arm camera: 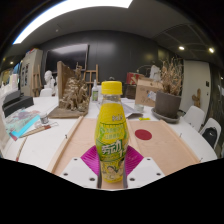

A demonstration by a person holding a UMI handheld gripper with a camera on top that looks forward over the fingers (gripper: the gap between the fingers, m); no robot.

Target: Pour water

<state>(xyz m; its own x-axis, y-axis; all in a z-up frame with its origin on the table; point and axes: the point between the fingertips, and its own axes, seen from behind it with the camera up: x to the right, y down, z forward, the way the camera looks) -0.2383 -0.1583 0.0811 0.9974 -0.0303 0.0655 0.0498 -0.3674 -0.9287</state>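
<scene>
A yellow drink bottle (111,135) with an orange cap and a green-yellow label stands upright between my gripper's (112,165) two fingers. The magenta pads (92,158) press against both sides of the bottle's lower part. The bottle appears lifted slightly above the light wooden table (165,145). A small dark red round object (143,134), perhaps a coaster or a lid, lies on the table just right of the bottle and beyond the fingers.
White chairs (205,130) stand at the table's right. A potted dried plant (168,100) and a wooden model (72,97) stand at the table's far end. A blue-topped item (24,125) lies on the white table at left.
</scene>
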